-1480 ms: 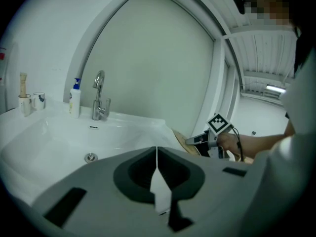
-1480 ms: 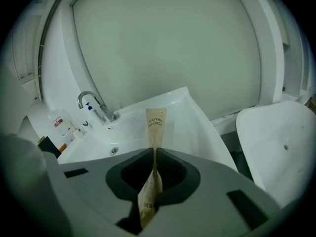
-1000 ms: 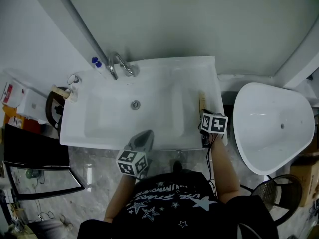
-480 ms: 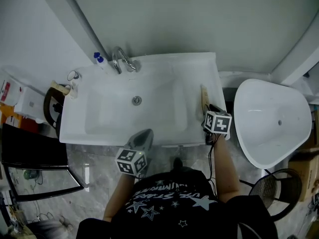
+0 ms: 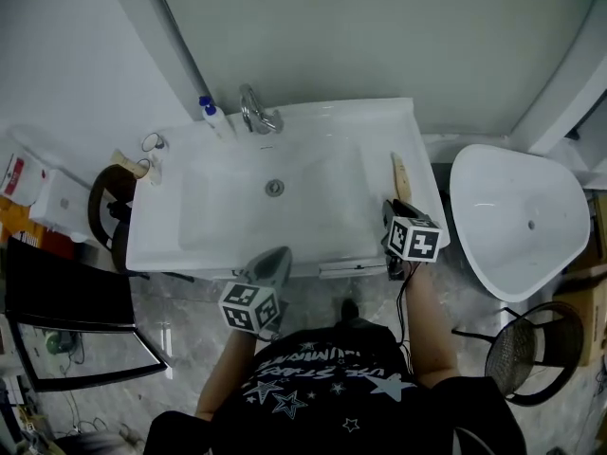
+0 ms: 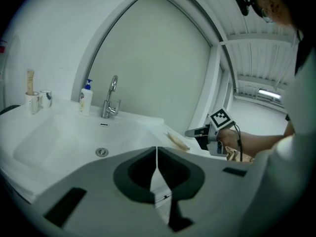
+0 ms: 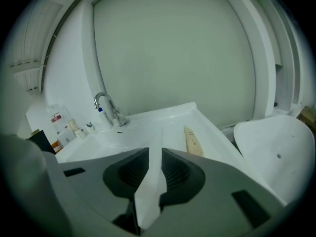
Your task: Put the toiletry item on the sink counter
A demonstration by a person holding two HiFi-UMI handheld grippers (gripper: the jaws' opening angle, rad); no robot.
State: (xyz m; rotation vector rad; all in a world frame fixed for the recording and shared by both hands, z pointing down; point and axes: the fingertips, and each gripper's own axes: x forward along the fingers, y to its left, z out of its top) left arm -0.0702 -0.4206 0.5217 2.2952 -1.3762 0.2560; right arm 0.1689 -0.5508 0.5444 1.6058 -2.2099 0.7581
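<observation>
A flat, tan, tapered toiletry tube (image 5: pixel 401 176) lies along the right ledge of the white sink counter (image 5: pixel 332 121), beside the basin. The right claw (image 5: pixel 395 209) is just near it, slightly parted and empty. The left claw (image 5: pixel 273 260) is clenched on nothing.

Toiletry item (image 5: pixel 401 177) on sink counter (image 5: pixel 327 121) right ledge; faucet (image 5: pixel 256 114) at back, bottle (image 5: pixel 211 117) left of it.

pretty clearly a bathroom. white sink (image 5: pixel 322 216) straight ahead of the left gripper (image 5: pixel 273 262), chrome tap (image 5: pixel 258 117) and pump soap bottle (image 5: pixel 211 114) at its far edge, a couple of cups (image 5: pixel 150 146) further left, big white oval bowl (image 5: pixel 522 226) right of the right gripper (image 5: pixel 395 209), marbled floor (image 5: pixel 180 320) underneath.
</observation>
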